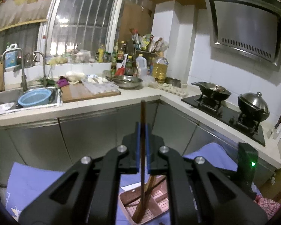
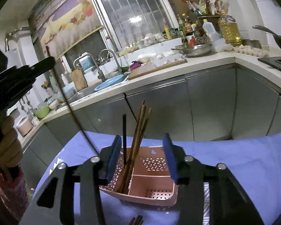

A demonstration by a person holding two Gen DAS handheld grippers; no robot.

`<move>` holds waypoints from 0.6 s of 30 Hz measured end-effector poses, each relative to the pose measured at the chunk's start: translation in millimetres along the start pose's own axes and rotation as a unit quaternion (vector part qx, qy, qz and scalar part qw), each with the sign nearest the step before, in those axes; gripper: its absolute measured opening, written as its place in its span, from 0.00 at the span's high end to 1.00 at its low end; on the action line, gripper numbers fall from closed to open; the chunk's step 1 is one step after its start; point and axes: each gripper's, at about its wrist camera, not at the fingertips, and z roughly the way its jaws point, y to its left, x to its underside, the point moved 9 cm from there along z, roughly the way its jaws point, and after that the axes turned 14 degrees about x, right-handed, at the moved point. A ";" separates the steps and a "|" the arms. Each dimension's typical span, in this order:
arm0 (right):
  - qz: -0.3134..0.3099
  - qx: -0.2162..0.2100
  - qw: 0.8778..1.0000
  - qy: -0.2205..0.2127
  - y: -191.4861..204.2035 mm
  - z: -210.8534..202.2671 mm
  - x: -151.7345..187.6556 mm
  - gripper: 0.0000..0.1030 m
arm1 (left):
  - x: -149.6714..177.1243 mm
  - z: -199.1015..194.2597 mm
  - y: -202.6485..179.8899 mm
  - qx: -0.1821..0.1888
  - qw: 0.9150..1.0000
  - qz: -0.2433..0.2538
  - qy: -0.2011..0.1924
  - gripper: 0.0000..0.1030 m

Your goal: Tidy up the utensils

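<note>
My left gripper point(image 1: 143, 131) is shut on a dark brown chopstick point(image 1: 143, 112) that stands nearly upright between its blue pads, its lower end hanging over the pink perforated utensil holder point(image 1: 159, 200). In the right wrist view the same holder point(image 2: 155, 193) sits on a blue cloth, with several brown chopsticks point(image 2: 138, 131) and a black chopstick point(image 2: 124, 131) leaning in its left compartment. My right gripper point(image 2: 143, 157) is open just above the holder, its pads either side of those chopsticks and not pressing any. The left gripper point(image 2: 46, 63) shows at the upper left with its chopstick point(image 2: 75, 110).
The blue cloth point(image 2: 224, 161) covers the table. Loose chopsticks point(image 2: 136, 220) lie at its near edge. Behind are grey cabinet fronts point(image 1: 84, 136), a counter with a sink point(image 1: 5, 97), blue colander point(image 1: 34, 98), cutting board point(image 1: 88, 93) and a hob with a wok point(image 1: 211, 91). A hand point(image 2: 7, 140) is at the left.
</note>
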 end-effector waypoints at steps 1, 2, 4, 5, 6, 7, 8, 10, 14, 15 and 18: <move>0.001 -0.002 1.000 -0.001 -0.6 -1.1 2.1 0.53 | 1.4 2.5 -0.5 -0.001 1.000 0.002 0.004 0.96; 0.003 -0.004 1.000 -0.001 -1.6 -2.7 5.4 0.53 | 6.1 8.0 -0.2 -0.002 1.000 0.004 0.012 0.96; 0.008 -0.007 1.000 -0.002 -3.5 -5.1 12.3 0.52 | 16.2 17.5 1.0 -0.002 1.000 0.004 0.029 0.96; 0.010 -0.008 1.000 -0.002 -4.2 -6.3 15.5 0.52 | 25.2 24.8 2.9 -0.003 0.999 0.003 0.042 0.96; 0.012 -0.008 1.000 -0.003 -5.1 -7.8 20.9 0.51 | 32.2 30.1 5.1 -0.005 0.999 0.001 0.050 0.96; 0.012 -0.006 1.000 -0.003 -5.9 -8.3 25.1 0.51 | 38.0 33.5 6.4 -0.006 0.998 -0.001 0.056 0.96; 0.011 -0.004 1.000 -0.003 -5.6 -8.7 27.7 0.50 | 47.0 40.7 8.7 -0.005 0.998 -0.006 0.068 0.96; 0.007 0.000 1.000 0.001 -5.0 -7.9 38.4 0.49 | 63.3 53.7 12.3 -0.004 0.996 -0.016 0.090 0.95; 0.009 0.000 1.000 0.021 -2.4 -5.0 58.5 0.47 | 113.0 87.6 25.6 -0.046 0.985 -0.017 0.165 0.78; 0.013 -0.001 1.000 0.026 -2.3 -5.7 63.3 0.47 | 121.7 90.3 27.7 -0.053 0.982 -0.017 0.179 0.64; 0.020 0.001 0.999 0.037 -3.1 -10.4 75.9 0.46 | 131.0 80.3 30.6 -0.058 0.981 -0.027 0.182 0.61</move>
